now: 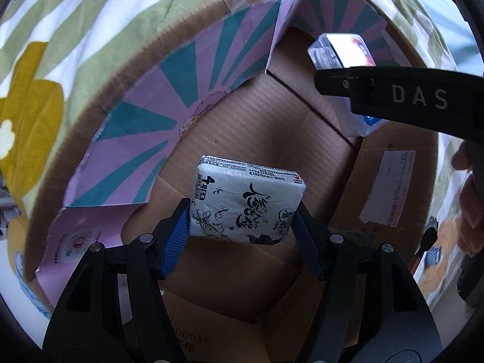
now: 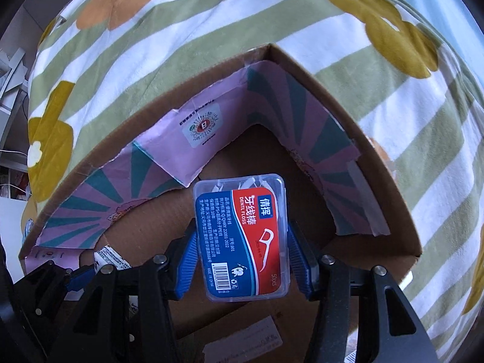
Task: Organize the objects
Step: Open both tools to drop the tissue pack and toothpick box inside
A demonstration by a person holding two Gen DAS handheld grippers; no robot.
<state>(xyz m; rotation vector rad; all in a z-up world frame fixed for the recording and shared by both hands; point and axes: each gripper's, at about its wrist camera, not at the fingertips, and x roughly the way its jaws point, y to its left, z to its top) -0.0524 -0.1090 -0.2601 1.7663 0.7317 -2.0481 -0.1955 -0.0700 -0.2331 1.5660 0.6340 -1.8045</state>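
My left gripper is shut on a white tissue pack with black script, held above the floor of an open cardboard box. My right gripper is shut on a clear dental floss box with a red and blue label, held inside the same cardboard box. In the left wrist view the right gripper's black body crosses the upper right, with the floss box at its tip. In the right wrist view the left gripper and its tissue pack show at the lower left.
The box's inner walls carry torn pink and teal paper. The box sits on a green and white striped cloth with yellow and orange flowers. A white shipping label is on the right wall. A hand is at the right edge.
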